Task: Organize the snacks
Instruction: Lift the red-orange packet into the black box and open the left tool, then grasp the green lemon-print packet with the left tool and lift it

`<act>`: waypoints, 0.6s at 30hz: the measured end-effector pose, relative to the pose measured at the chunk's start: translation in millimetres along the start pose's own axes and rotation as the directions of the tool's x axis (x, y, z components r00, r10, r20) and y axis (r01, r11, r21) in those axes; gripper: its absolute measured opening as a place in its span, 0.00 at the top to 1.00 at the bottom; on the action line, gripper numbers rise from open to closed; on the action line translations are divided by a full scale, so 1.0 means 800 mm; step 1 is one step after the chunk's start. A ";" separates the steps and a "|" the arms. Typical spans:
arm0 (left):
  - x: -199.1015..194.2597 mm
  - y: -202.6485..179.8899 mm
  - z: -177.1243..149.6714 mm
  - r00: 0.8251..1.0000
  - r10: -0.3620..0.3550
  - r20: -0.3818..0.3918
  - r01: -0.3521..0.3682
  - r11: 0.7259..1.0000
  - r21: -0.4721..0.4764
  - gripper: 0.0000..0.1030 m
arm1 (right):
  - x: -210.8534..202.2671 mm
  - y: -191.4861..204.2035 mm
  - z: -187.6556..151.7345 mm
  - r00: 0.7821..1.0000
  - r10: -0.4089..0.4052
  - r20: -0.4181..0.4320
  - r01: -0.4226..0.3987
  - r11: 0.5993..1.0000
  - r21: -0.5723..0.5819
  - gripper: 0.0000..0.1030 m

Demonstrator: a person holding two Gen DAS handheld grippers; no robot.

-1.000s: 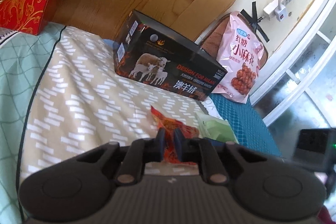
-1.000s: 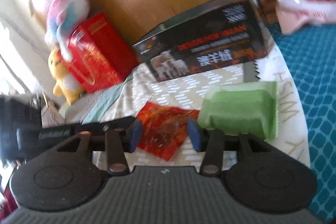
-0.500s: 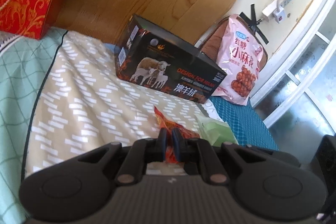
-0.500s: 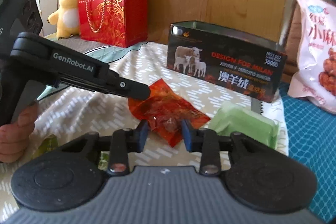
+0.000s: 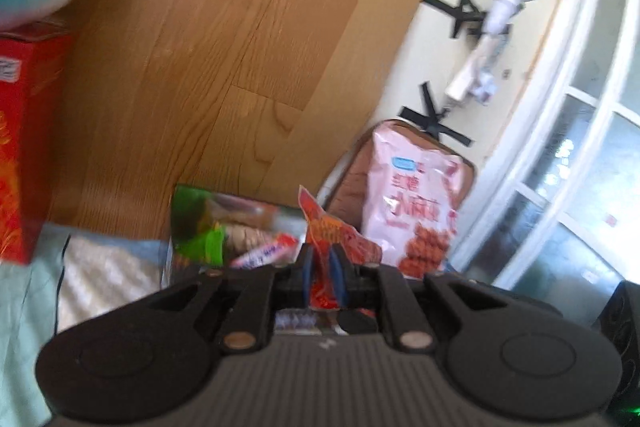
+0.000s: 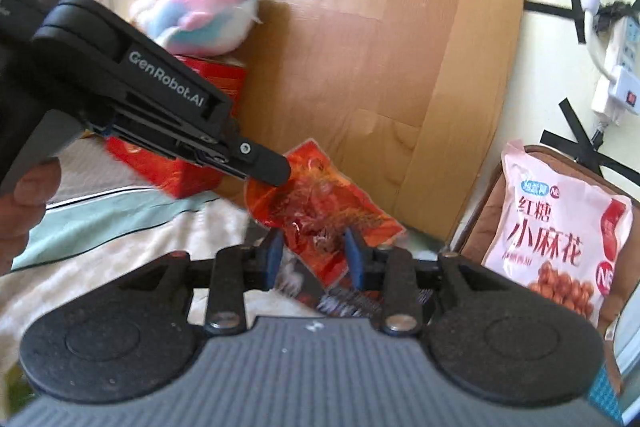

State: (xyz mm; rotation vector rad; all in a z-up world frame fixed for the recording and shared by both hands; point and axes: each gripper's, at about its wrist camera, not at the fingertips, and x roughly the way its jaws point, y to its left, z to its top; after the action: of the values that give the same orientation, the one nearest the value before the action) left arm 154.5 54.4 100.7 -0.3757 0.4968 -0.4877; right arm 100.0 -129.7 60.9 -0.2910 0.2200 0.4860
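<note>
Both tools had hold of the same red snack packet (image 6: 316, 211), lifted clear of the bed. The left gripper (image 5: 320, 267) was pinched almost shut on its upper edge; the right gripper (image 6: 314, 253), jaws partway closed, clamped the lower part. The open box of snacks (image 5: 236, 235) sat at ten o'clock from the left tool, though blur hid its rim. Two hands pulling unevenly could have torn the thin film, or an early release might have dropped it short of the box.
</note>
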 end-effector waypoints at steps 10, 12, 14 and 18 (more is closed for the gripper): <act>0.052 0.010 -0.002 0.991 0.126 -0.034 -0.126 0.992 -0.011 0.77 | 0.064 -0.091 -0.004 0.998 0.011 -0.059 0.000 0.983 0.183 0.52; 0.028 0.002 -0.017 0.992 0.117 -0.040 -0.117 0.993 0.018 0.77 | 0.040 -0.116 -0.020 0.997 0.058 -0.059 -0.037 0.952 0.304 0.52; 0.013 -0.001 -0.039 0.991 0.081 -0.106 -0.082 0.997 0.001 0.77 | 0.017 -0.137 -0.047 0.991 0.105 -0.086 -0.058 0.901 0.430 0.52; -0.020 0.002 -0.090 0.980 0.063 -0.187 -0.070 0.997 -0.034 0.77 | -0.006 -0.147 -0.102 0.972 0.173 -0.161 -0.041 0.796 0.604 0.53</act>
State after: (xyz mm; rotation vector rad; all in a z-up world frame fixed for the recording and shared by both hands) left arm 104.0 48.4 47.0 -0.3527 0.6992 -0.4504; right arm 141.8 -257.4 11.6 0.3004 0.5865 0.4740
